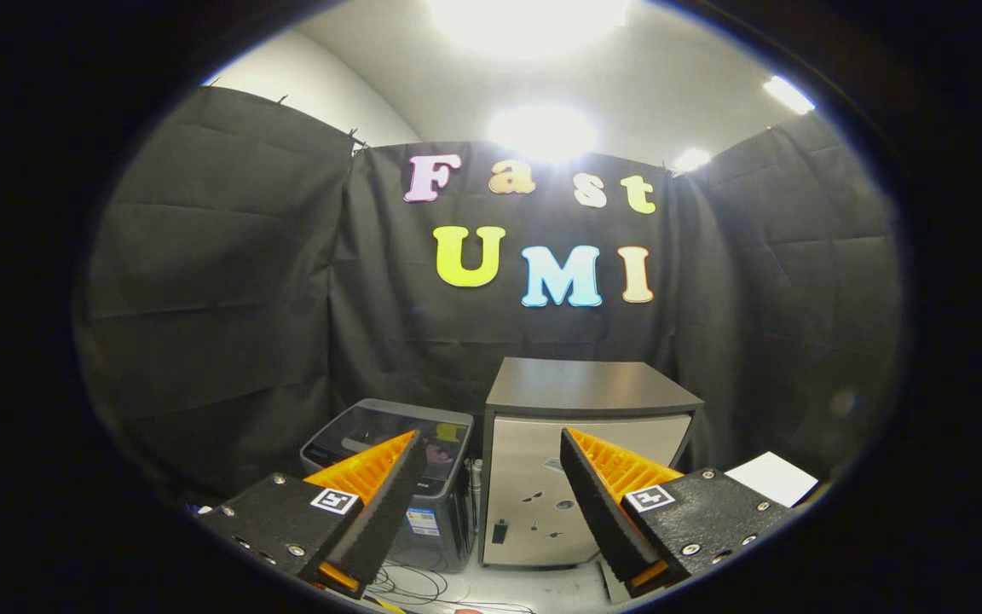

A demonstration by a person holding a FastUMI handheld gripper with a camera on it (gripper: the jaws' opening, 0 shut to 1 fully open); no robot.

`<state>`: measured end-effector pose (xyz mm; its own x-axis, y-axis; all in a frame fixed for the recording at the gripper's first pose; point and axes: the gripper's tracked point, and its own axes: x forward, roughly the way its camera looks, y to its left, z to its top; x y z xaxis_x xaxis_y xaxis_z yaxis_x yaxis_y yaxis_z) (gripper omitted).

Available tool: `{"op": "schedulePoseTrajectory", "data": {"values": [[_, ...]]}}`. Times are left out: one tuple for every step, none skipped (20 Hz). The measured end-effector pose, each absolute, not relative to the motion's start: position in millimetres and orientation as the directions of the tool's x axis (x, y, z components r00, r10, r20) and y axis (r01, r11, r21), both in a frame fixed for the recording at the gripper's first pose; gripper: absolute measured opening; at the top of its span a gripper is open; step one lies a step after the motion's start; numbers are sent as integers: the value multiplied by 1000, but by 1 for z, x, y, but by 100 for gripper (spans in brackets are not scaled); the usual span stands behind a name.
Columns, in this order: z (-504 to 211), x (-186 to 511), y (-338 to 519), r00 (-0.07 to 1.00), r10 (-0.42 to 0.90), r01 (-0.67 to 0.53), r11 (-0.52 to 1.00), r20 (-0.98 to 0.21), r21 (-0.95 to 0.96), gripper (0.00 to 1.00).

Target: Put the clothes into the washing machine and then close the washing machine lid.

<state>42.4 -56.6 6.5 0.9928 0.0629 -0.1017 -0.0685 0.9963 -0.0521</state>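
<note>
gripper (491, 443): fingers spread wide with nothing between them, released and pointed level toward the two appliances beyond
washing machine (397, 477): small dark top-loader on the floor beyond the left finger, partly hidden by it; its tinted lid (389, 422) looks to lie down over the tub, though whether it is fully latched I cannot tell
clothes: something pinkish and a yellow patch show dimly under the tinted lid, possibly laundry already in the tub; too murky to be sure, and no loose garment shows on the floor ahead
cabinet (580, 460): silver-fronted box with a dark top, standing just beside the washer on its right, between the two fingers
why so held: probably a start or rest pose, the open fingers set back from the washer so either garment or lid can be approached
cables (418, 584): thin leads coiled on the floor at the washer's foot
white sheet (772, 477): lies flat beyond the right finger
count: one washer, one cabinet, one sheet, three ceiling lights (542, 128)
</note>
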Motion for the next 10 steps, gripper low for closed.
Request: {"op": "schedulePoseTrajectory", "data": {"values": [[10, 38, -54, 993, 64, -69, 996, -94, -50, 98], [10, 34, -53, 994, 64, -68, 996, -91, -49, 98], [12, 31, -51, 995, 61, -66, 996, -85, -52, 98], [13, 28, -50, 995, 58, -62, 996, -83, -56, 98], [14, 25, -49, 995, 52, -57, 997, -83, -60, 98], [17, 24, -47, 996, 46, -50, 997, -76, -58, 98], [17, 22, -44, 996, 49, -53, 998, -74, -44, 98], [15, 21, -41, 996, 48, -50, 998, -73, -30, 98], [15, 18, -40, 997, 44, -46, 999, -70, -23, 98], [16, 17, -42, 997, 38, -39, 999, -67, -23, 98]]}}
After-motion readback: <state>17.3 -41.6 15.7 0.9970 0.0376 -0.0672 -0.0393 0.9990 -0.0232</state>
